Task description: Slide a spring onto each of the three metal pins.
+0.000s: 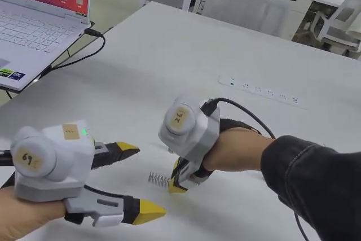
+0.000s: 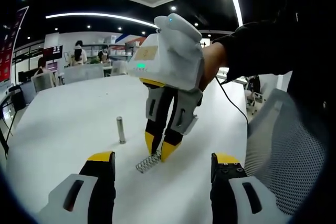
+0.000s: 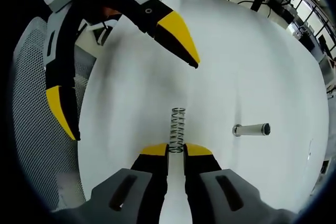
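While idling nearest with jaws wide apart and empty, left gripper [image 3: 136, 101]; just beyond, right gripper [image 3: 177, 149] pinched on one end of the spring [image 3: 178, 124], lying flat on the white table [image 1: 169, 55]; likely the pickup step; next, lift, tip spring upright, line its bore over the upright metal pin [image 2: 121, 129] beyond, lower

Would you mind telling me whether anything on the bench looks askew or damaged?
Nothing stands out: the pin stands upright on the table, and the spring looks undeformed, one end pinched by the right gripper.
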A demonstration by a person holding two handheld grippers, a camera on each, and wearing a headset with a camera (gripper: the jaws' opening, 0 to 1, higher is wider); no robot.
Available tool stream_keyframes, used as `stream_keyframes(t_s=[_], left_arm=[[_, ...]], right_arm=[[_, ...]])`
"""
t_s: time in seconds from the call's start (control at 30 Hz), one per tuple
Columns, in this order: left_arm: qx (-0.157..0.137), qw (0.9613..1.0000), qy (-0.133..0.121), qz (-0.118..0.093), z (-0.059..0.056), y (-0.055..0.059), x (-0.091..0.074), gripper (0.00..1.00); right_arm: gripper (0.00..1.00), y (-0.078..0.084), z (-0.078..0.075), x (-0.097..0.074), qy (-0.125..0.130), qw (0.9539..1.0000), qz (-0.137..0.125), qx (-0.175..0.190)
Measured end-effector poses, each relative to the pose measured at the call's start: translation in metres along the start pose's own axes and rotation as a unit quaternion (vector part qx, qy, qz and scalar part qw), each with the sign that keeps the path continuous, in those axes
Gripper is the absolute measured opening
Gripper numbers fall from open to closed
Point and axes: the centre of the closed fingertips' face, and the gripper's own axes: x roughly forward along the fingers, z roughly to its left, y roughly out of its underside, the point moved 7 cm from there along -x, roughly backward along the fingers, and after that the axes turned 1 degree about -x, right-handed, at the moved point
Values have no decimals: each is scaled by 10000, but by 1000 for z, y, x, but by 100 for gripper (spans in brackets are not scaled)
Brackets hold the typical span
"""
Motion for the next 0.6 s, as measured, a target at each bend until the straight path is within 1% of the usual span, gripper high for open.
stream_keyframes(t_s=[0.17, 0.27, 0.4, 0.6], left_arm=[[0, 10000, 2, 11, 0, 1, 0, 70], [12, 10000, 2, 40, 1, 2, 1, 69], [22, 10000, 24, 71, 0, 2, 2, 69], [94, 9998, 113, 118, -5, -1, 5, 65]], right_arm=[[8, 1, 1, -2, 22, 10000, -9, 25], [8, 1, 4, -7, 21, 10000, -27, 25], [8, 2, 7, -15, 46, 10000, -62, 13], [8, 7, 13, -28, 89, 9999, -130, -3]])
